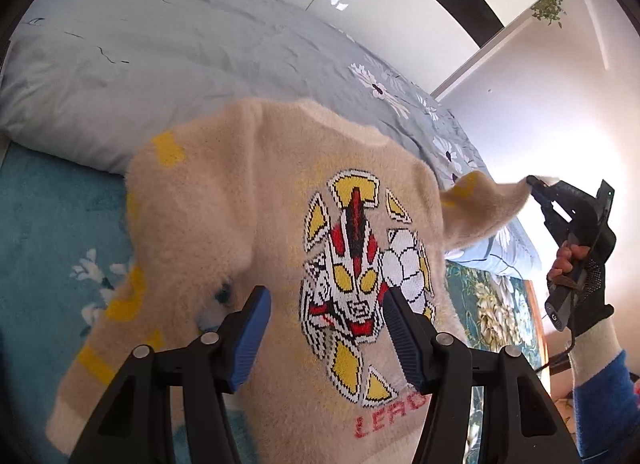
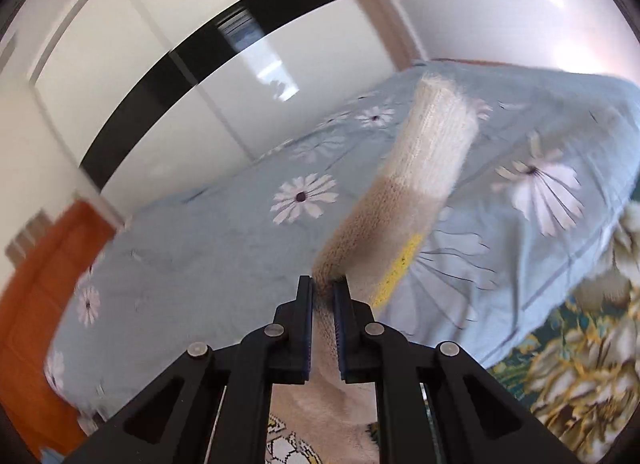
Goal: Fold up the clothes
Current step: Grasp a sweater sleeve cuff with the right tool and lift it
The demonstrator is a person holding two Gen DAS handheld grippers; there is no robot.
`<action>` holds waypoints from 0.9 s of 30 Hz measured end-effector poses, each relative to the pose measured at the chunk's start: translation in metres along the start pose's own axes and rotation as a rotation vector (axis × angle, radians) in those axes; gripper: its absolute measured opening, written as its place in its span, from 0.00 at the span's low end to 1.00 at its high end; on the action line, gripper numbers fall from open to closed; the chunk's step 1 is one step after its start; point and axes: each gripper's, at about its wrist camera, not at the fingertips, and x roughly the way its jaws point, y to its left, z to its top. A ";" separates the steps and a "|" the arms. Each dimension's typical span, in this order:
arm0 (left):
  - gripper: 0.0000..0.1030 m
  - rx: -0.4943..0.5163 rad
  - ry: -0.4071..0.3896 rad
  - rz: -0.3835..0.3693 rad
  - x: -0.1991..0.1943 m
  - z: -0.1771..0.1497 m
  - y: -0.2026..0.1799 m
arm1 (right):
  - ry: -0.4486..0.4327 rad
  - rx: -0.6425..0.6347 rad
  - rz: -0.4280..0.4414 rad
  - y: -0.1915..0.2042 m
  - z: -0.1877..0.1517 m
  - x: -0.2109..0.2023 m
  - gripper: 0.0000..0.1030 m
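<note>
A fluffy cream sweater (image 1: 248, 204) with a red, yellow and black masked-figure print lies flat on the bed. My left gripper (image 1: 326, 304) hovers just over its lower middle, open, its blue pads (image 1: 254, 324) apart with nothing between them. One sleeve (image 1: 480, 204) is lifted off to the right, pinched at its end by my right gripper (image 1: 536, 186), which a gloved hand (image 1: 580, 276) holds. In the right wrist view the right gripper (image 2: 324, 288) is shut on that sleeve (image 2: 420, 168), whose white cuff sticks out past the tips.
A pale blue duvet with white daisies (image 1: 160, 56) is bunched behind the sweater. The sweater rests on a teal floral sheet (image 1: 44, 224). A white wardrobe with a black band (image 2: 180, 64) stands beyond the bed, and an orange wooden panel (image 2: 36, 296) shows at the left.
</note>
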 end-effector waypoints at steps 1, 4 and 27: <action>0.61 -0.012 -0.003 -0.004 -0.001 0.001 0.003 | 0.020 -0.079 0.011 0.022 -0.001 0.005 0.10; 0.61 -0.045 -0.018 -0.019 -0.007 0.004 0.011 | 0.092 -0.266 0.065 0.085 -0.025 0.018 0.10; 0.61 -0.311 -0.030 -0.006 -0.032 -0.015 0.064 | 0.339 -1.037 0.027 0.189 -0.193 0.101 0.32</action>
